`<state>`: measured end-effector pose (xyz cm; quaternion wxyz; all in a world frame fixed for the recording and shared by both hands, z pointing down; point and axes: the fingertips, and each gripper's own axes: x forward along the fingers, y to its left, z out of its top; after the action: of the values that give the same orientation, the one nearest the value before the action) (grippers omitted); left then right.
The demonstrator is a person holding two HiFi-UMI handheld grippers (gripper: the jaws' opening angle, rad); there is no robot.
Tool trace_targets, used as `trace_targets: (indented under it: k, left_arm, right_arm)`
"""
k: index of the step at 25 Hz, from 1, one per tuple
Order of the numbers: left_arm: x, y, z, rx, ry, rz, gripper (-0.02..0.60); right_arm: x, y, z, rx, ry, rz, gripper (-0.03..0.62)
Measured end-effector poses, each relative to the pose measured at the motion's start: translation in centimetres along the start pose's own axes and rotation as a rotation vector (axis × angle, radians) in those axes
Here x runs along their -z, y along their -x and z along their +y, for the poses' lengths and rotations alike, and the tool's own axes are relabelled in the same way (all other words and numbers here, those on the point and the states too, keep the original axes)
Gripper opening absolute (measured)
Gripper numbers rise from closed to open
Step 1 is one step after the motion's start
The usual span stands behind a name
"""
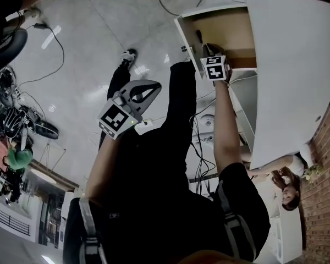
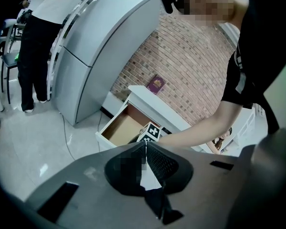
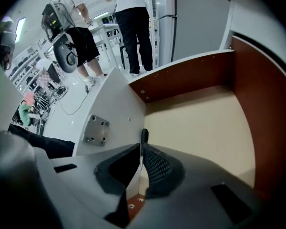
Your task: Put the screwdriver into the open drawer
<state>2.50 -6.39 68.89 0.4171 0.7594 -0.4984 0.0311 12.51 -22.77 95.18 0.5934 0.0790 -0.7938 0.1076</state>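
The floor (image 1: 93, 43) is pale, glossy tile. Thin dark cables (image 1: 59, 37) trail across it, and a person's shoe (image 1: 130, 54) stands on it. A tall grey fridge (image 2: 86, 51) also stands on the floor, beside a low white cabinet (image 2: 174, 117) set against a brick wall (image 2: 190, 66). A small dark red booklet (image 2: 156, 84) sits on the cabinet's top at the wall side; whether it lies flat or leans cannot be told. The cabinet's drawer (image 3: 200, 128) is pulled out over the floor, with a tan bottom, reddish-brown inner walls and a white front.
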Motion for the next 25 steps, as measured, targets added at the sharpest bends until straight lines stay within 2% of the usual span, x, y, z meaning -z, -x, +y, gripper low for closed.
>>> trace_targets:
  k: [6,11,16,19,25]
  left_arm:
    - [-2.6,1.0,-1.0,0.022,-0.07,-0.012,0.017]
    - [-3.7,1.7,-2.8,0.038,-0.103,-0.004,0.018]
    - [-5.4,3.4,-4.4,0.079,-0.117,0.005,0.017]
    - [-5.4,3.5,-5.4,0.097,-0.12,0.011,0.017]
    - [-5.9,3.3,-7.8,0.149,-0.174,0.038,0.017]
  right_arm:
    - [0.5,3.1,1.9,0.0,-0.033,-0.024,0.061]
    - [1.8,6.4,3.6,-0.03,-0.113,-0.026,0.057]
    - [0.9,10.3,4.7,-0.014,-0.133,-0.026,0.057]
    - [0.9,12.0,5.1,-0.019,-0.145,-0.051,0.057]
    - [1.1,16.1,5.3,-0.016,-0.171,-0.119,0.057]
